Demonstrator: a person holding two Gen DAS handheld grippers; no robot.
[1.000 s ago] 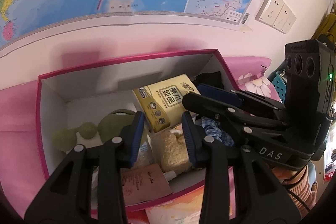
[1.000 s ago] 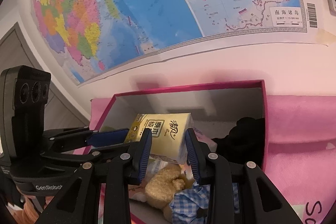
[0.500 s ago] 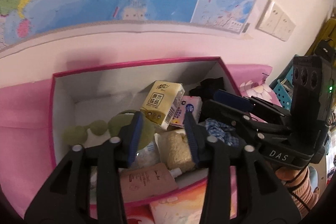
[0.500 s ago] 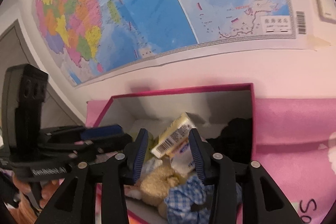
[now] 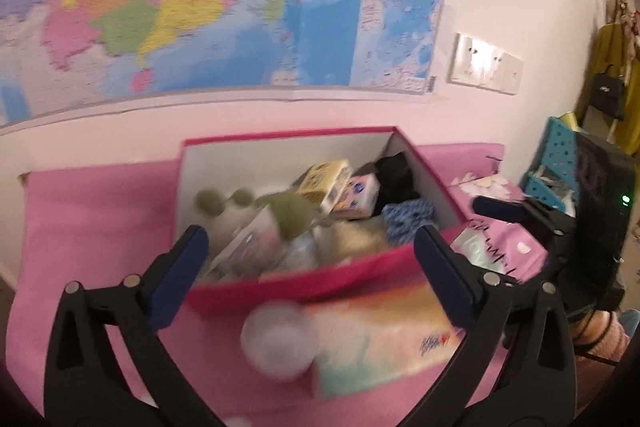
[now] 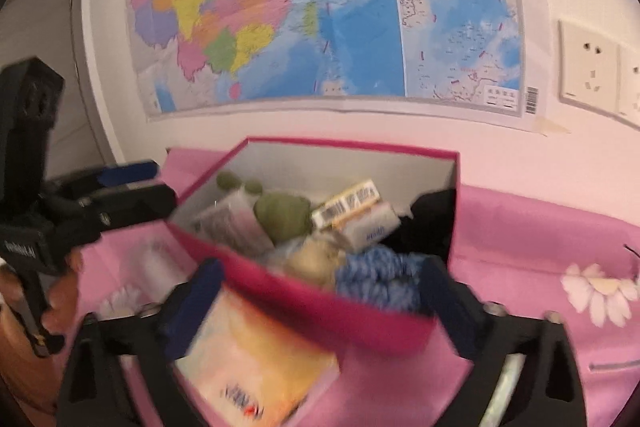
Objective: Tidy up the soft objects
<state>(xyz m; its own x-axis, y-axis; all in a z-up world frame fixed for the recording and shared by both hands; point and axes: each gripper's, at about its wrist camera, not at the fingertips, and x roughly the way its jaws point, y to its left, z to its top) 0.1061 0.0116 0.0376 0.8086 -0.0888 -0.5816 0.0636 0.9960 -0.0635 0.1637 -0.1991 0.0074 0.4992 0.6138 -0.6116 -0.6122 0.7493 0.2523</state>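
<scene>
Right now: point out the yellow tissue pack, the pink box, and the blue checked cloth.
yellow tissue pack (image 5: 325, 178), left wrist view, its yellow top face.
pink box (image 5: 304, 285), left wrist view, its near wall.
blue checked cloth (image 6: 376, 277), right wrist view, its bunched middle.

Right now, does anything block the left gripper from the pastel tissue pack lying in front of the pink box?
Nothing visible does. The left gripper is open and empty above the pastel tissue pack; only a blurred white round object lies beside the pack.
</scene>
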